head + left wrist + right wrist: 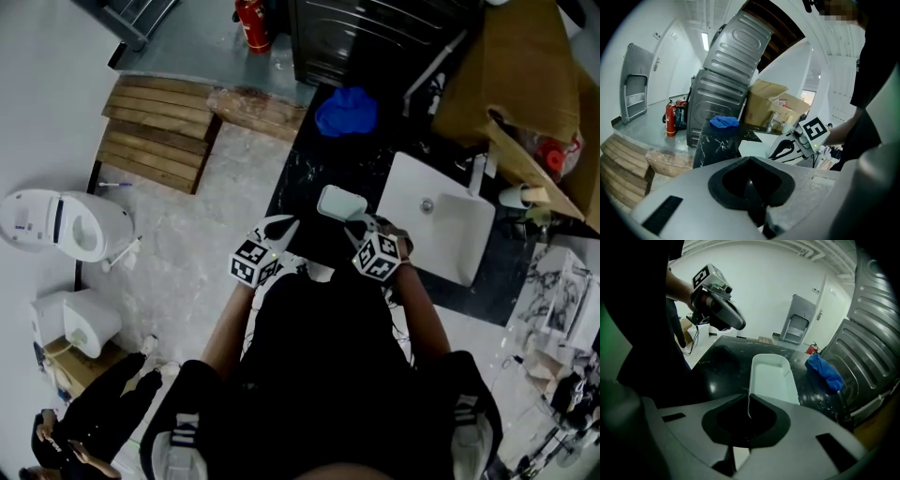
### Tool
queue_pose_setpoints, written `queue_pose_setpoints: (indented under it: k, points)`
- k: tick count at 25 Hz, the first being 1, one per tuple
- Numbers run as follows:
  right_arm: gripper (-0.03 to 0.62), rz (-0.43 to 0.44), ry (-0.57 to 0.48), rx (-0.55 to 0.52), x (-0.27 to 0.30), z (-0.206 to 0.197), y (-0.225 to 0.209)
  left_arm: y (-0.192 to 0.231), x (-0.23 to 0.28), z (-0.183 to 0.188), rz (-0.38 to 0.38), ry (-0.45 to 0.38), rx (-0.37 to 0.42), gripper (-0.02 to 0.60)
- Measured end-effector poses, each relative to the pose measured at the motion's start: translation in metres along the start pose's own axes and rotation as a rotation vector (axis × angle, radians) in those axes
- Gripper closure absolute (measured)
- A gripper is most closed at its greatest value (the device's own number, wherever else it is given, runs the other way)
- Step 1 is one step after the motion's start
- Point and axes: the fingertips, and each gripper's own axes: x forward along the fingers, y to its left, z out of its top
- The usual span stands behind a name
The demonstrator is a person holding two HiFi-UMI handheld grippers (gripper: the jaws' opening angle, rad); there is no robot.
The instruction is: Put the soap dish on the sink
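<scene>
The right gripper (361, 225) pinches the near wall of the soap dish (771, 378) at the black counter (302, 183) — just left of the sink (450, 246), not on it. The left gripper (279, 225) is clenched on nothing, near the dish. A blue cloth (347, 111) lies beyond.

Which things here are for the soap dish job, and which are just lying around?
For the job:
soap dish, pinched at its rim by the right hand-held gripper
white sink

Just lying about:
blue cloth
fire extinguisher
wooden pallet
toilet
cardboard box
</scene>
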Motion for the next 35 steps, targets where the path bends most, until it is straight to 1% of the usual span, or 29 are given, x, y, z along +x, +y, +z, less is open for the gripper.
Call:
queue_pose_setpoints:
  k: [8,13,23,31,35]
  points:
    - [0.583,-0.012,0.018,-0.008,0.003,-0.004,0.000,0.000,-0.004,-0.007,0.004,0.002,-0.006,0.581]
    - [0.579,-0.029,0.020,-0.010,0.002,-0.004,-0.001,-0.003,-0.004,-0.004,-0.001,-0.004,-0.002,0.581]
    - [0.560,-0.120,-0.027,0.045,-0.008,0.008,-0.004,-0.008,-0.009,-0.001,-0.023,-0.007,0.031,0.581]
    - [0.591,-0.196,-0.071,0.114,-0.024,0.013,-0.001,-0.013,-0.021,-0.003,-0.042,-0.009,0.064,0.581]
    - [0.599,-0.225,-0.066,0.137,-0.030,0.010,0.007,-0.020,-0.027,-0.007,-0.061,-0.005,0.089,0.581]
